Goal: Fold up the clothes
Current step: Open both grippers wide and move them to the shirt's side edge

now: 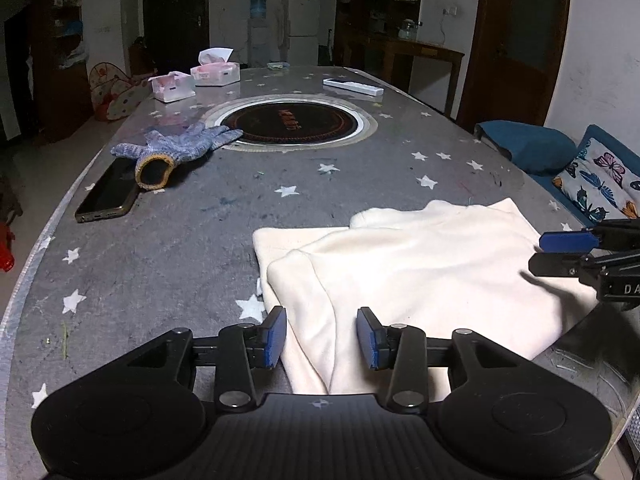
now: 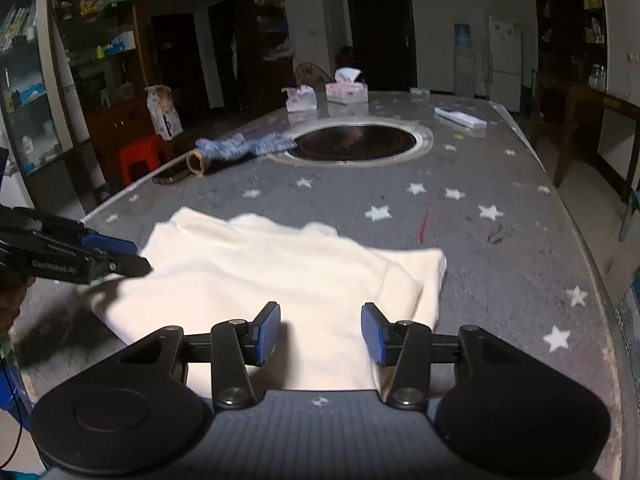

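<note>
While the left gripper (image 1: 322,336) hangs with its jaws apart over the near edge of the cream garment (image 1: 420,264), that cloth lies partly folded well this side of the round burner (image 1: 294,124). It looks soft, light and floppy, so I'd pinch a doubled hem.

From the right wrist, the right gripper (image 2: 320,334) is spread too, holding nothing, above the garment's near edge.
</note>
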The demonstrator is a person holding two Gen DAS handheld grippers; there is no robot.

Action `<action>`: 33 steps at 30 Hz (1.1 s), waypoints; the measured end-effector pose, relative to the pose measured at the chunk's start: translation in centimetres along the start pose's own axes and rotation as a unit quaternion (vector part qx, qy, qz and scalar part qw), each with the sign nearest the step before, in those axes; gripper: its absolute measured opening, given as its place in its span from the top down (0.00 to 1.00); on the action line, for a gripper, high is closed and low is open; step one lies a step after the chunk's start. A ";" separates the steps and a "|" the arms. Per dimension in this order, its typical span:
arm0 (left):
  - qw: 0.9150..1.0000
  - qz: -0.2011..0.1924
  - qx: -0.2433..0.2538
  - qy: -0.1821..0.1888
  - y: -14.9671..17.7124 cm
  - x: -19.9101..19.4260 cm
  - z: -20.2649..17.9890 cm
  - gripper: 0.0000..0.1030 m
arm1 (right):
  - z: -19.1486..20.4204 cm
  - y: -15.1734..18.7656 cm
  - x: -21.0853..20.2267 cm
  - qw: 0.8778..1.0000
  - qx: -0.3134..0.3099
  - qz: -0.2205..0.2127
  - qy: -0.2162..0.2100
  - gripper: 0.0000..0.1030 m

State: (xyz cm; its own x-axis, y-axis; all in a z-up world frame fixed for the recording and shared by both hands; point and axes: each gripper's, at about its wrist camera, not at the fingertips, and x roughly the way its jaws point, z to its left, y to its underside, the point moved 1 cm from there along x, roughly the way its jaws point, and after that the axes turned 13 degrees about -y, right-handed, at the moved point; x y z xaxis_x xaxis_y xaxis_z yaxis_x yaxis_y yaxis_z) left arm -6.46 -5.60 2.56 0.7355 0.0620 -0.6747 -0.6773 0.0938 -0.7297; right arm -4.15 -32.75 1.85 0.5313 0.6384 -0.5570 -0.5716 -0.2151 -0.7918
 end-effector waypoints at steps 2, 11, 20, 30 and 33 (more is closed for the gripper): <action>1.000 0.002 0.000 -0.001 0.1 0.1 0.0 0.59 | 0.0 -0.3 0.3 1.000 -0.001 -0.001 -0.002 0.56; 1.000 0.000 0.013 -0.012 -0.1 0.1 -0.4 0.58 | -0.5 -3.0 3.5 1.000 0.012 -0.001 -0.010 0.57; 1.000 0.006 0.009 -0.009 -0.1 0.2 -0.1 0.54 | -1.1 -3.6 7.2 0.999 0.013 0.030 0.026 0.63; 1.000 0.010 -0.002 -0.022 0.0 -0.2 0.2 0.40 | 2.4 -2.7 5.4 0.999 -0.024 0.037 -0.015 0.50; 1.000 0.008 -0.003 -0.023 -0.1 -0.4 0.1 0.33 | 2.9 -2.3 4.7 0.999 -0.027 0.035 -0.024 0.42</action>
State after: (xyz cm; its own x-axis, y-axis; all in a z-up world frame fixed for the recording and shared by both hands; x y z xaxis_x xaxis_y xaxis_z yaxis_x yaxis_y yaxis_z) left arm -6.71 -5.55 2.88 0.7247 0.1093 -0.6803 -0.6888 0.0861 -0.7198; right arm -2.22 -27.13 1.77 0.4601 0.6550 -0.5994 -0.5713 -0.2983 -0.7646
